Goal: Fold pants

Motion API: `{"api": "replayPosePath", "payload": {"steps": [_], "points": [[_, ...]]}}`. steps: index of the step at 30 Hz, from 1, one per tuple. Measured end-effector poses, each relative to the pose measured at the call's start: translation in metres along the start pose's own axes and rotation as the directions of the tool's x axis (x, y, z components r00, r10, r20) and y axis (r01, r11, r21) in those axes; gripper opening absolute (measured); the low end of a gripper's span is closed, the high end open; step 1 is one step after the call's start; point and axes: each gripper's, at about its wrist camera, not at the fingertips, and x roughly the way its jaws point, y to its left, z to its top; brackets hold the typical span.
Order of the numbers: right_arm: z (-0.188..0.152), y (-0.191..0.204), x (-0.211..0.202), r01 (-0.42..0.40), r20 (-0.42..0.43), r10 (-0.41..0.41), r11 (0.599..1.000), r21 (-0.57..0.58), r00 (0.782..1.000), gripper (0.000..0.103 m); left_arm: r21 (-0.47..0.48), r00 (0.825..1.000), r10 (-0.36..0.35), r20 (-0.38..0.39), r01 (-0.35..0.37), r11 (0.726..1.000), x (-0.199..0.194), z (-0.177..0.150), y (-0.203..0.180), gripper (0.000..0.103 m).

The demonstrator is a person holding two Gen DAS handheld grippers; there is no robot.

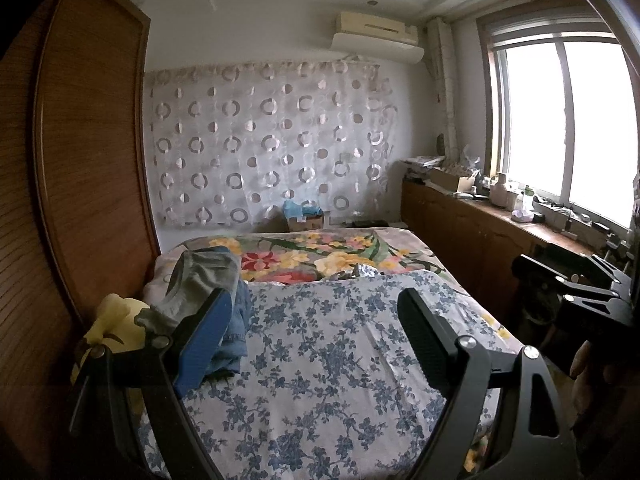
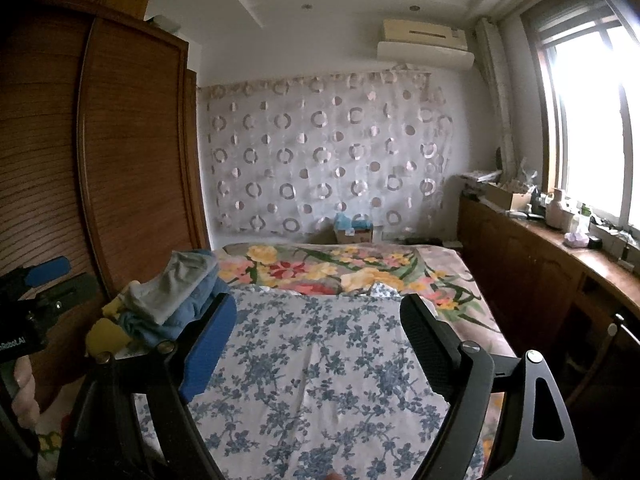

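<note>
A pile of clothes lies at the bed's left edge: grey-green pants [image 1: 200,280] on top of blue denim pants [image 1: 236,328]. The pile also shows in the right wrist view [image 2: 180,296]. My left gripper [image 1: 316,300] is open and empty, held above the blue-flowered sheet [image 1: 328,352], its blue left finger just right of the pile. My right gripper [image 2: 316,308] is open and empty above the same sheet [image 2: 320,368]. Each gripper shows at the edge of the other's view, the right one [image 1: 560,272] and the left one [image 2: 44,276].
A yellow cloth [image 1: 116,320] lies beside the pile. A wooden wardrobe [image 1: 92,140] stands left of the bed. A flowered cover [image 1: 320,256] lies further along the bed. A low cabinet [image 1: 480,232] with clutter runs under the window at right.
</note>
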Motion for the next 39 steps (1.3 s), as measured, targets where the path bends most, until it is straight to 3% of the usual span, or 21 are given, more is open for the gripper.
{"api": "replayPosePath", "payload": {"steps": [39], "points": [[-0.0014, -0.0058, -0.0025, 0.000, 0.000, 0.000, 1.000, -0.004, 1.000, 0.085, 0.000, 1.000, -0.001, 0.000, 0.001, 1.000, -0.0005, 0.0012, 0.0018, 0.085]]}}
